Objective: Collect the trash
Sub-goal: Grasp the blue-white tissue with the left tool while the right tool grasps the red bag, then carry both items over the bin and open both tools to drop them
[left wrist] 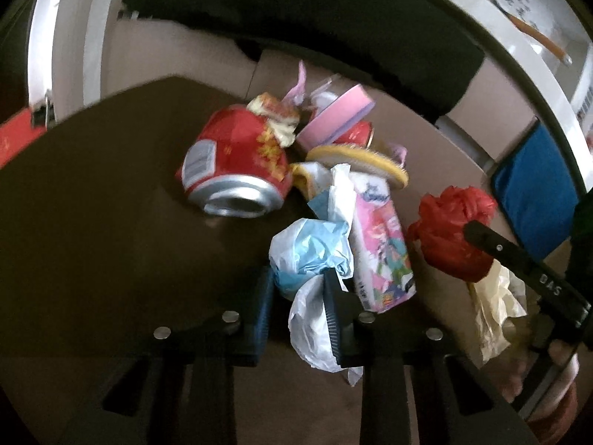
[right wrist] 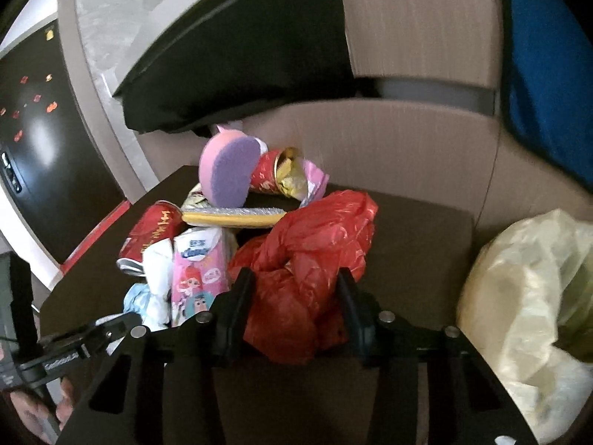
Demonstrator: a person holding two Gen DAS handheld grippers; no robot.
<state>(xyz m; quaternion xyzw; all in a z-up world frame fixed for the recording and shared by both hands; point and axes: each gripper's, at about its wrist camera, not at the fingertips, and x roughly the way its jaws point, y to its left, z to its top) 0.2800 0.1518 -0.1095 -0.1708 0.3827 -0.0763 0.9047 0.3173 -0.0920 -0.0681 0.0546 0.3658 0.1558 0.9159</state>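
Note:
A pile of trash lies on a dark brown table (left wrist: 92, 204). My left gripper (left wrist: 302, 282) is shut on a crumpled white and light-blue plastic bag (left wrist: 315, 248), which bulges between the fingers. Beside it lie a pink tissue pack (left wrist: 381, 252), a crushed red can (left wrist: 237, 159), a pink and purple sponge (left wrist: 333, 115) and a yellow scouring pad (left wrist: 359, 161). My right gripper (right wrist: 294, 293) is shut on a crumpled red plastic bag (right wrist: 315, 237), which also shows in the left wrist view (left wrist: 456, 233). The tissue pack (right wrist: 198, 274) and sponge (right wrist: 226, 174) lie beyond it.
A pale yellow plastic bag (right wrist: 526, 296) hangs at the right of the table. A black cushion (right wrist: 241, 55) and a blue cushion (right wrist: 548, 66) lie on the beige sofa (right wrist: 407, 137) behind the table. A second red can (right wrist: 274, 170) lies behind the sponge.

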